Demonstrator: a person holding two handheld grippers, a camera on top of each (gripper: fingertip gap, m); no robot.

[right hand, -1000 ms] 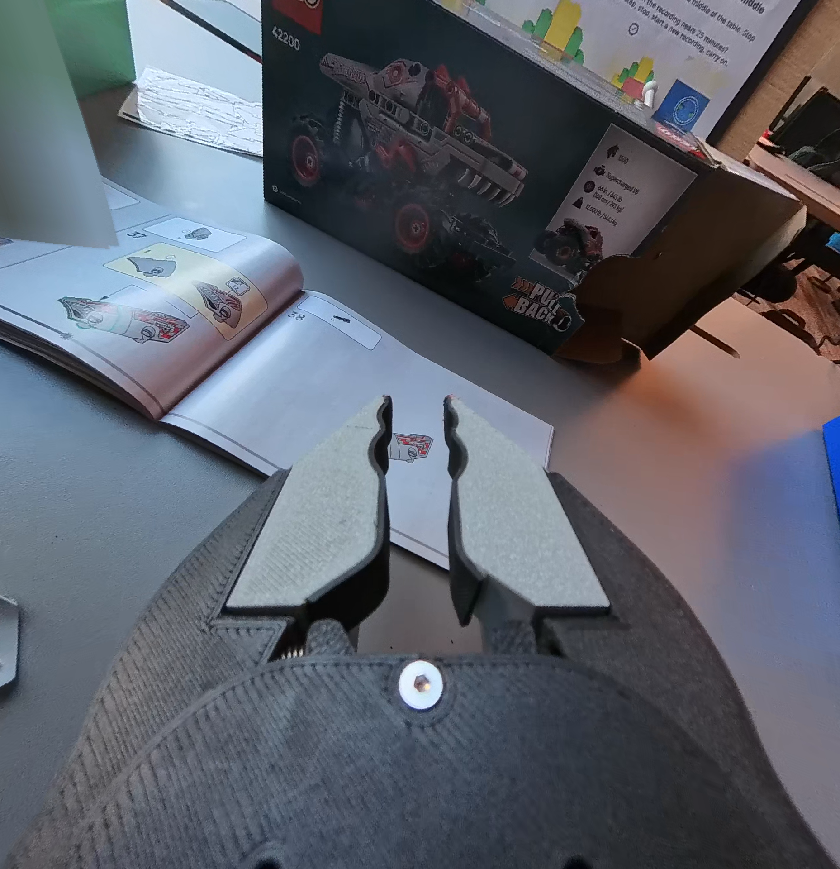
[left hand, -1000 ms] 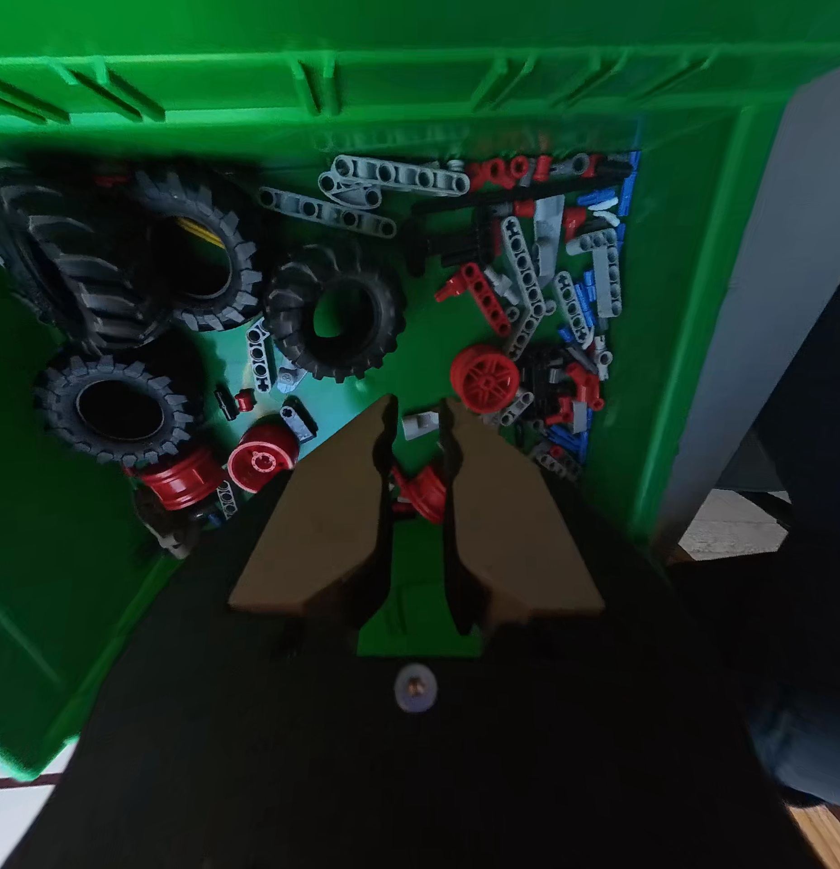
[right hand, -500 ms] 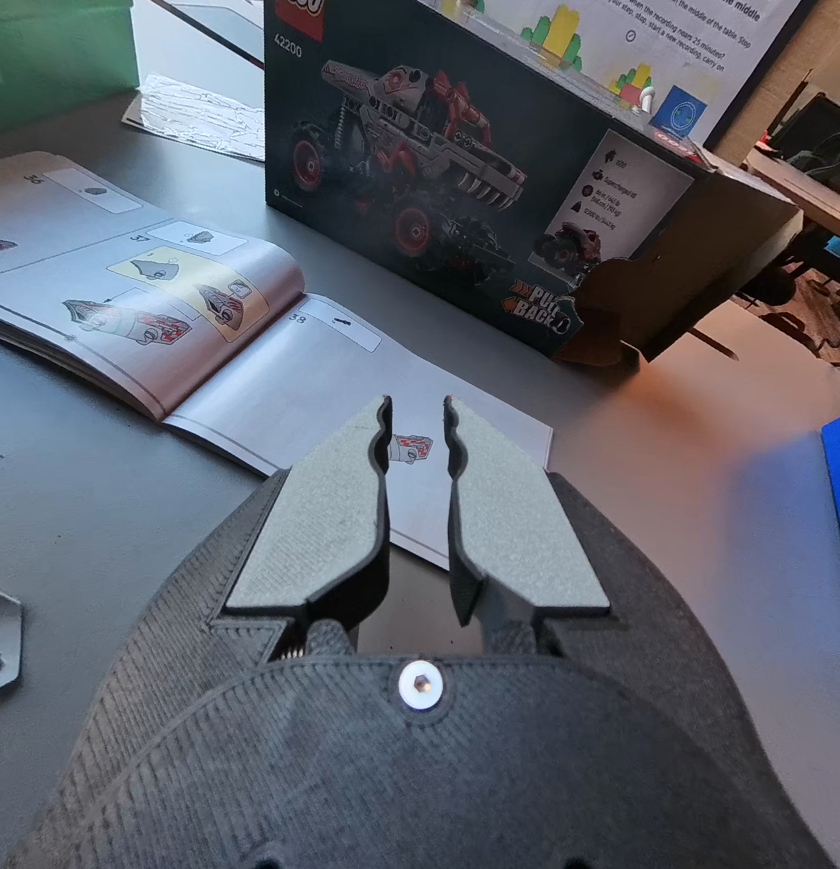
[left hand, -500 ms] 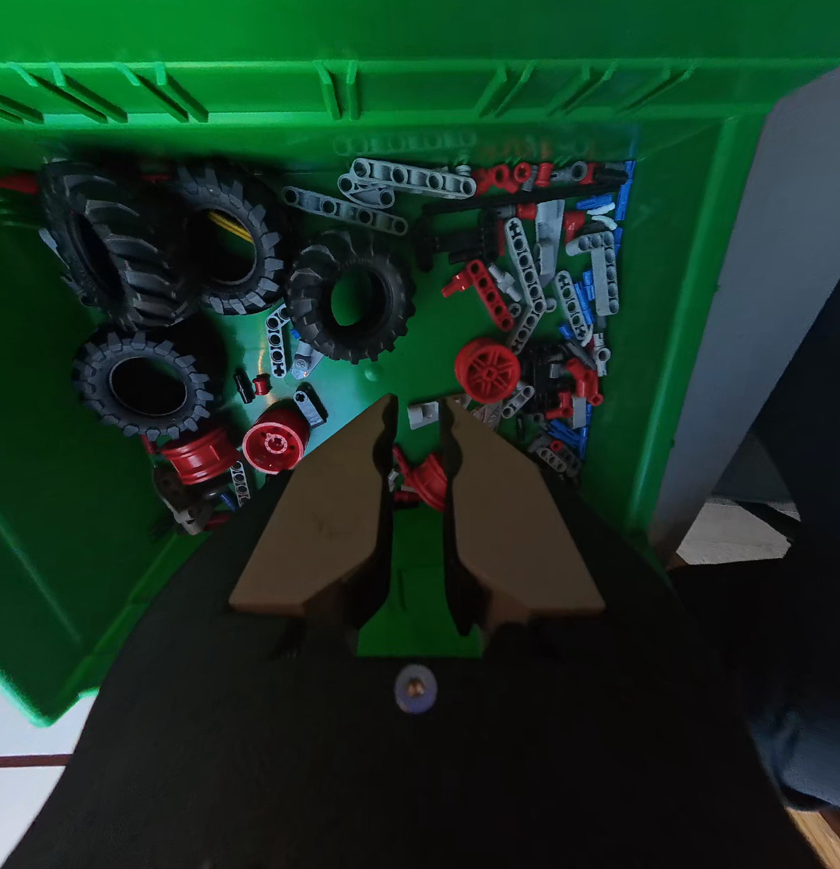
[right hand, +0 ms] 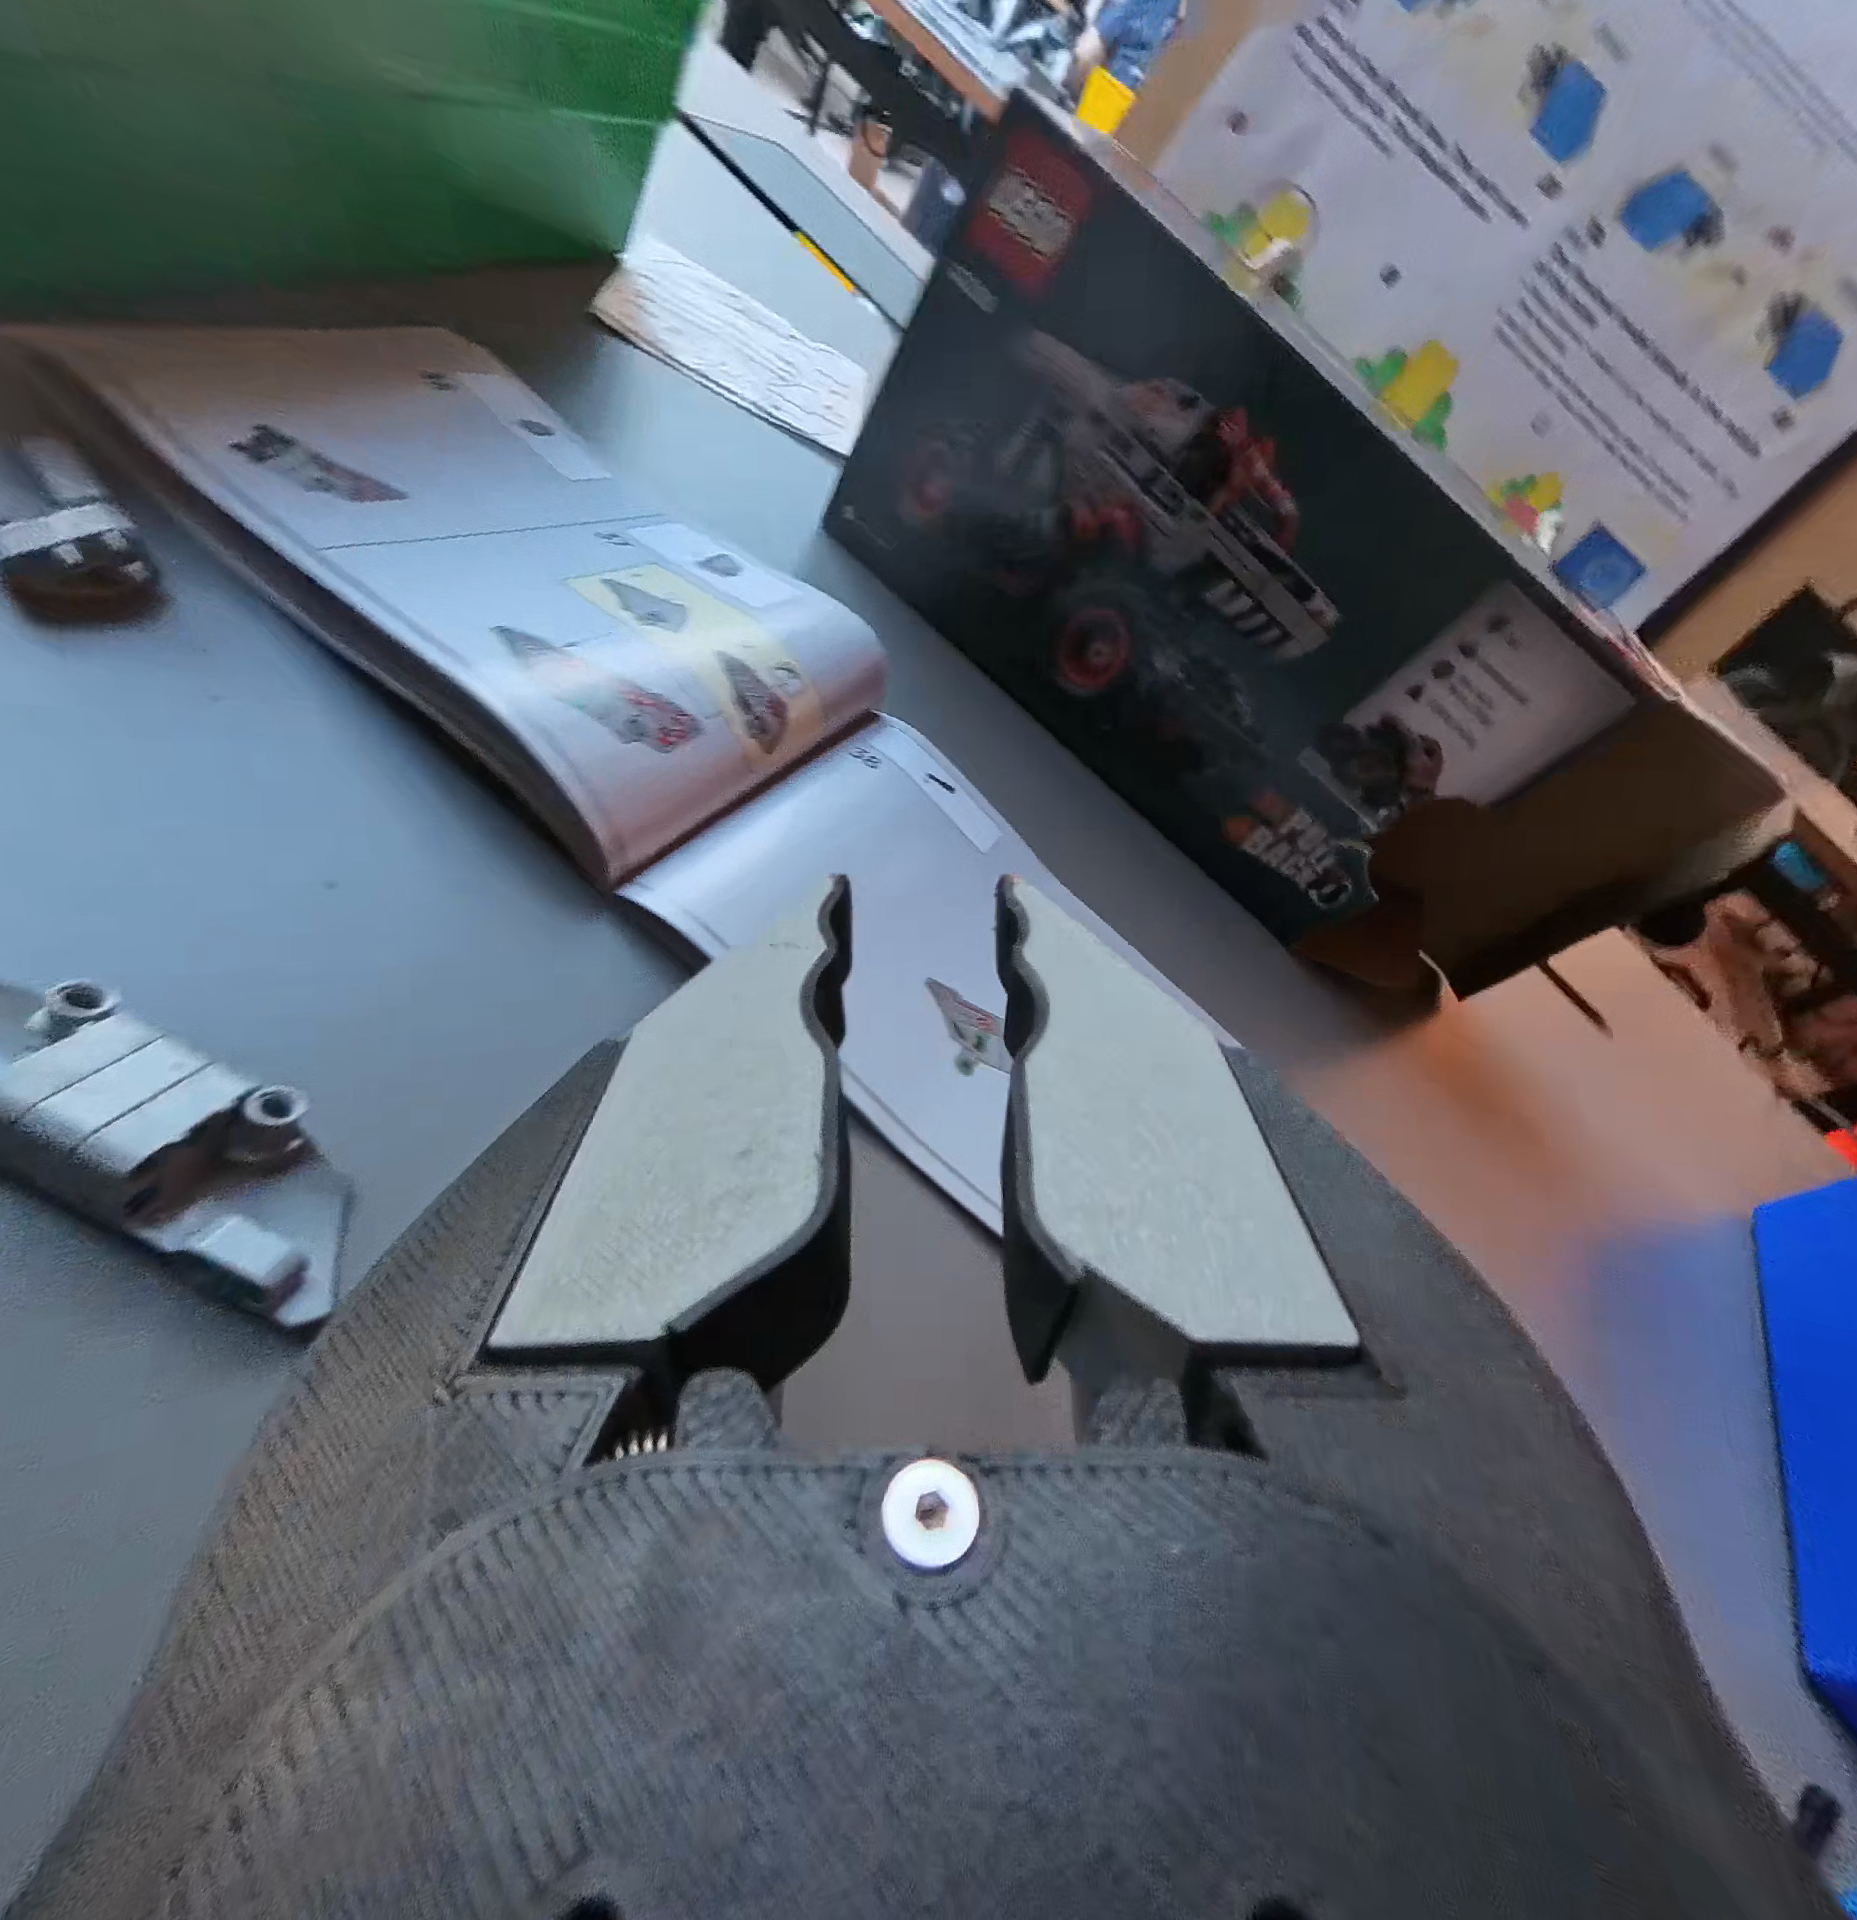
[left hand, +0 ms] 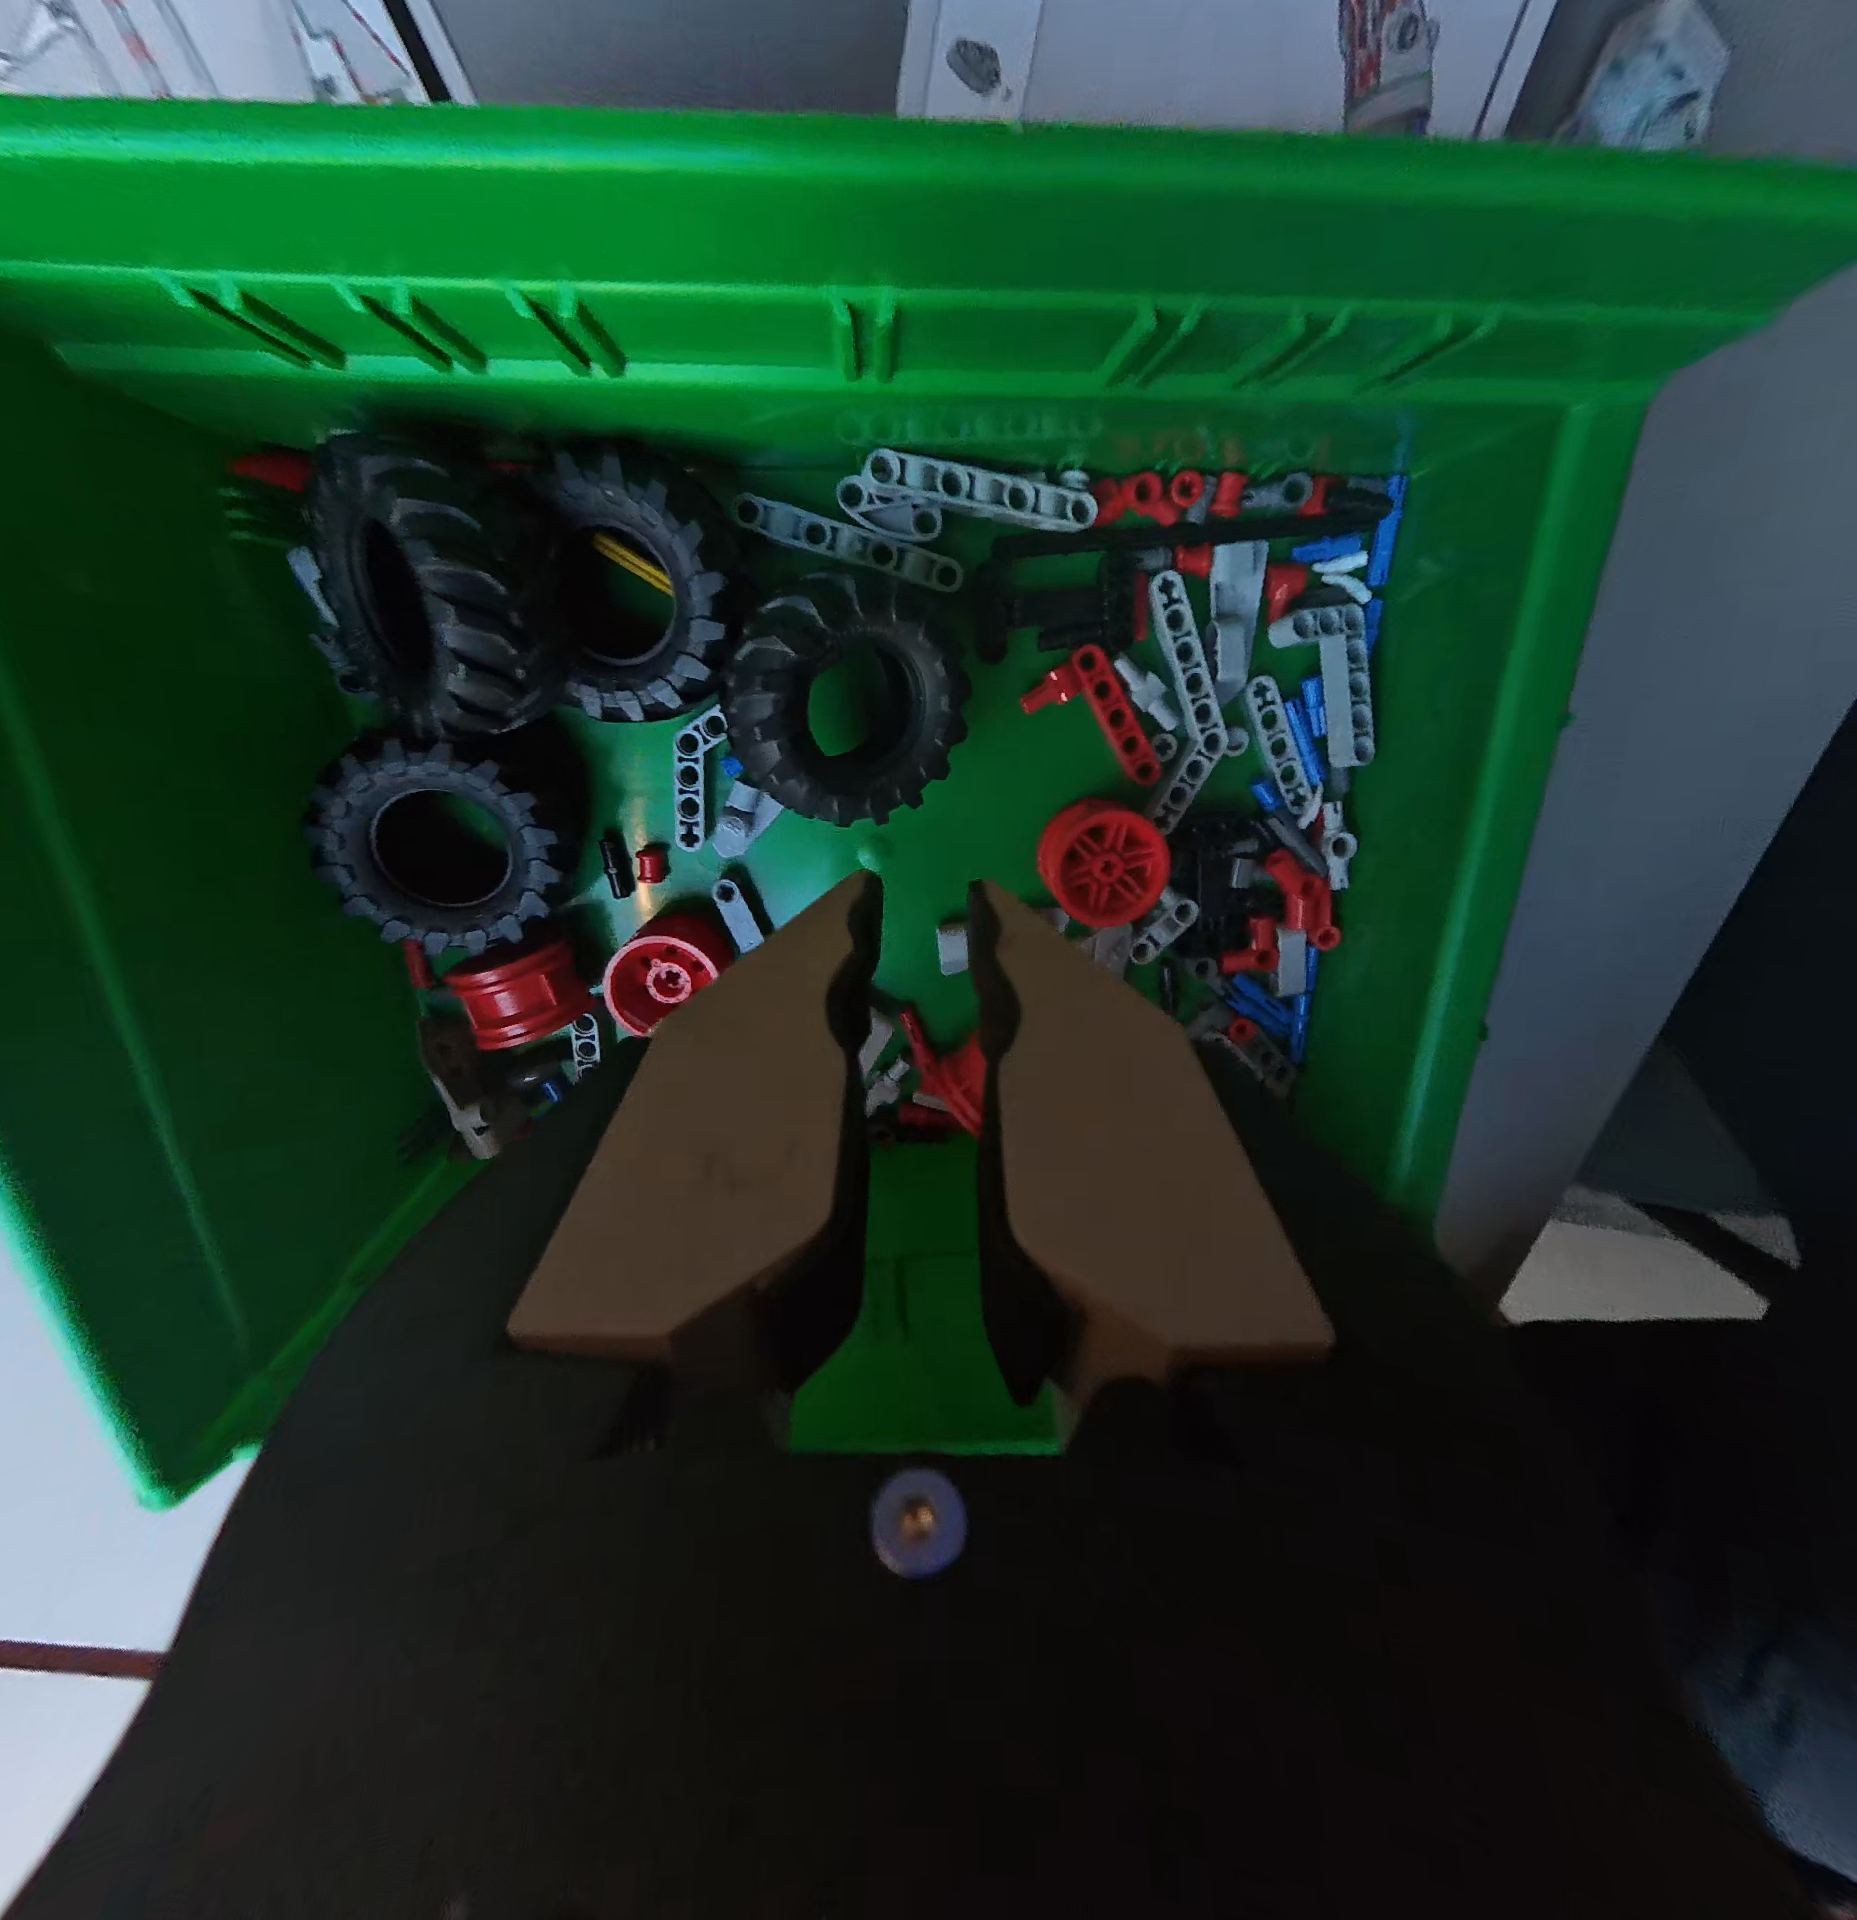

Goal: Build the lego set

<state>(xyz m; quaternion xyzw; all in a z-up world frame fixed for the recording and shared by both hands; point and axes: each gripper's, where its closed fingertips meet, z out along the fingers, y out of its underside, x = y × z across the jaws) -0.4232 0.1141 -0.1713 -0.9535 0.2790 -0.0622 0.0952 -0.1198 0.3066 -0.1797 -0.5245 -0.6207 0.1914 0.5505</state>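
Observation:
A green bin holds the loose Lego parts: several black tyres, red wheel hubs, grey beams and a heap of small red, blue and grey pieces. My left gripper hangs open and empty above the bin's near side, over a small red piece. My right gripper is open and empty over the grey table, pointing at the open instruction booklet. A grey built sub-assembly lies on the table left of it.
The dark set box stands behind the booklet. A second small grey assembly lies at far left. The green bin shows at top left, a blue bin at right, and a poster behind the box. Tip to tip, the grippers are about 35 centimeters apart.
My left gripper has drawn back from the bin, so its far rim now shows. My right gripper has swung and tilted, bringing the grey assemblies into view; its jaws stand slightly wider.

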